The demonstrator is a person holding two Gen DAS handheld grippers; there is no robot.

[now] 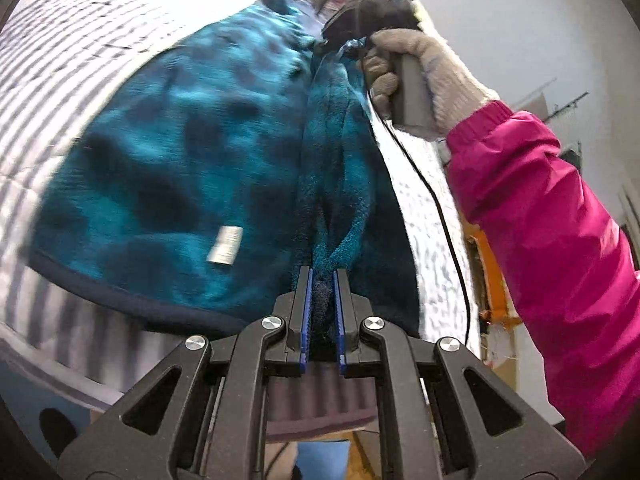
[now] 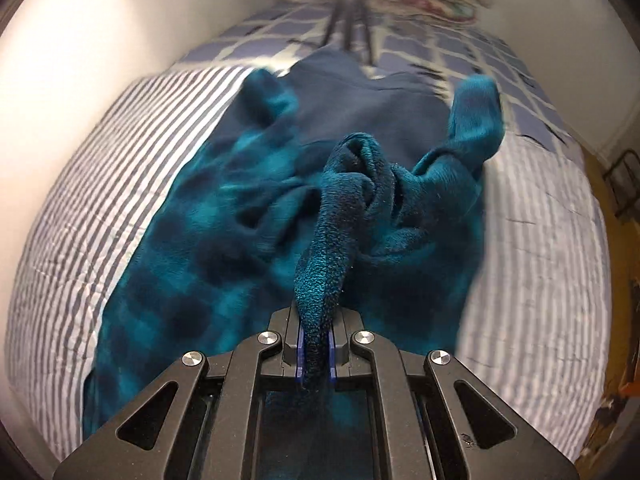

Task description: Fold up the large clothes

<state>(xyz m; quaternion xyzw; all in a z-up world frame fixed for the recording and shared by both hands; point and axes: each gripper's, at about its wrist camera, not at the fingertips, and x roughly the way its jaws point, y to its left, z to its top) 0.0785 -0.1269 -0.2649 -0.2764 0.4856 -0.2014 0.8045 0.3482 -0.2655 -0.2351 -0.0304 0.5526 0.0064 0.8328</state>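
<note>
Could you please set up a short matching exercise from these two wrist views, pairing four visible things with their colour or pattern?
Things:
1. fleece garment
2. sleeve
3. bed cover
4. glove

Descriptions:
A. bright pink
B. grey and white stripes
C. teal with dark checks
D. pale beige, fuzzy

Pairs: 1-C, 2-A, 3-B, 4-D

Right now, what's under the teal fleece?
The fleece lies on a striped bedspread, which shows around its edges; further up, a checked blanket. What the spread looks like directly beneath the fleece is covered. Both grippers hold pinched folds of it.
</note>
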